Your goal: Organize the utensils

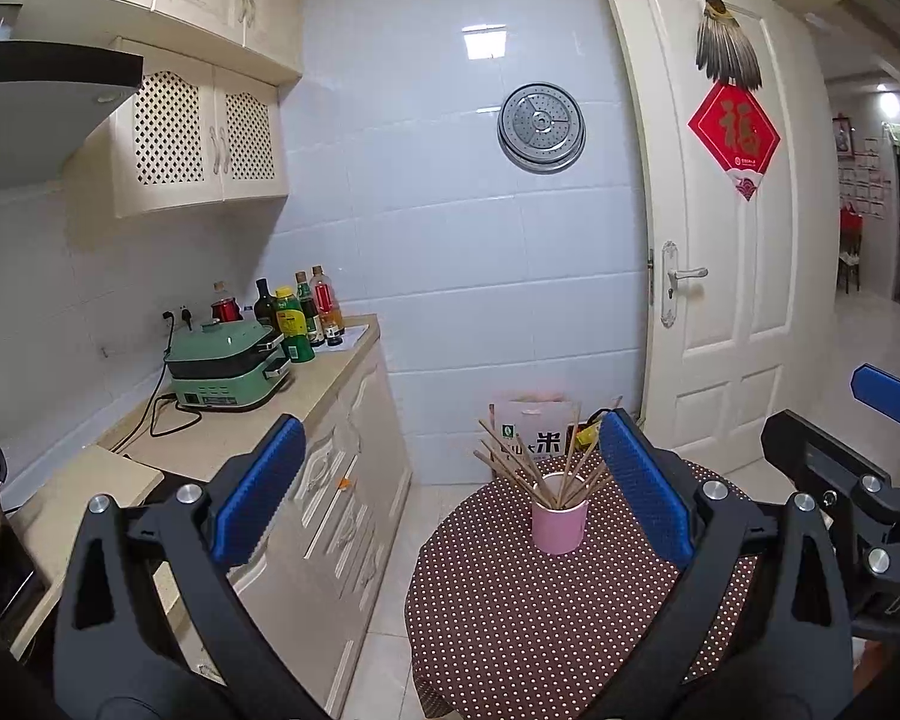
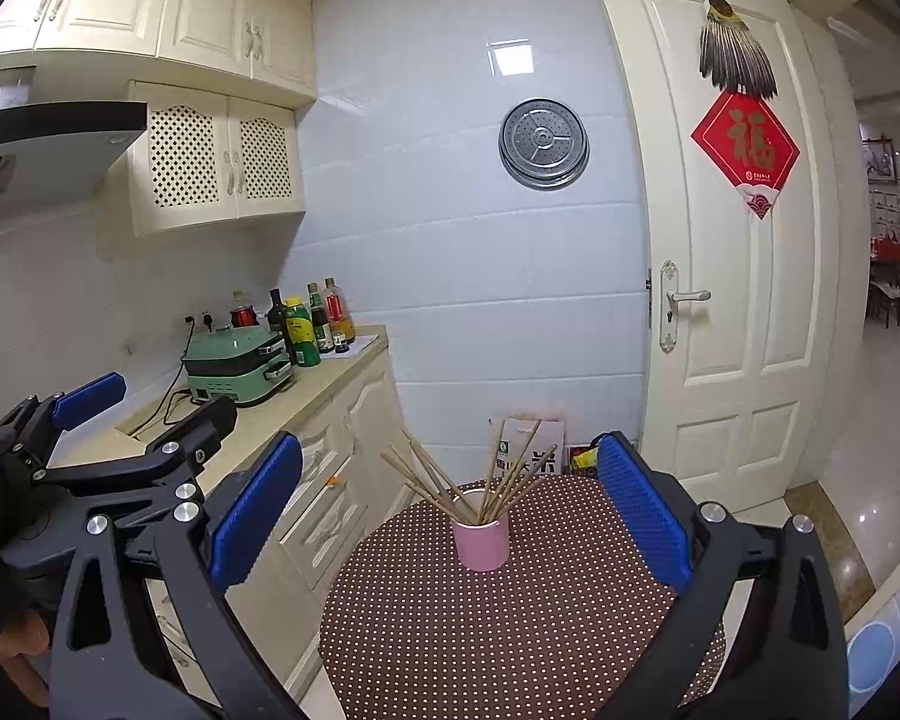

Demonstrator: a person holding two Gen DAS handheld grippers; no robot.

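both claws spread wide, holding nothing. left claw [image 1: 450, 492] sits above the near edge of a small round counter with a brown polka-dot cloth [image 1: 540, 618]; right claw [image 2: 450, 501] is over the same counter [image 2: 510, 630], just to the right of the left one. the right claw's blue pad [image 1: 891, 393] shows at the far right edge of the left wrist view, the left claw's blue pad [image 2: 87, 399] at the left of the right wrist view.

pink cup [image 1: 559, 513] stands upright toward the far side of the dotted counter, well apart from both claws. wooden chopsticks [image 1: 525, 468] stand in the cup, fanned out and leaning in several directions. same cup [image 2: 481, 540] and chopsticks [image 2: 444, 480] in the right wrist view, between the two blue pads.

behind the counter, a paper bag [image 1: 534, 432] against the white tiled wall. left: kitchen worktop with a green electric cooker [image 1: 228, 369] and a cluster of bottles [image 1: 300, 312]. right: white door [image 1: 726, 240] with a red diamond decoration [image 1: 733, 135].
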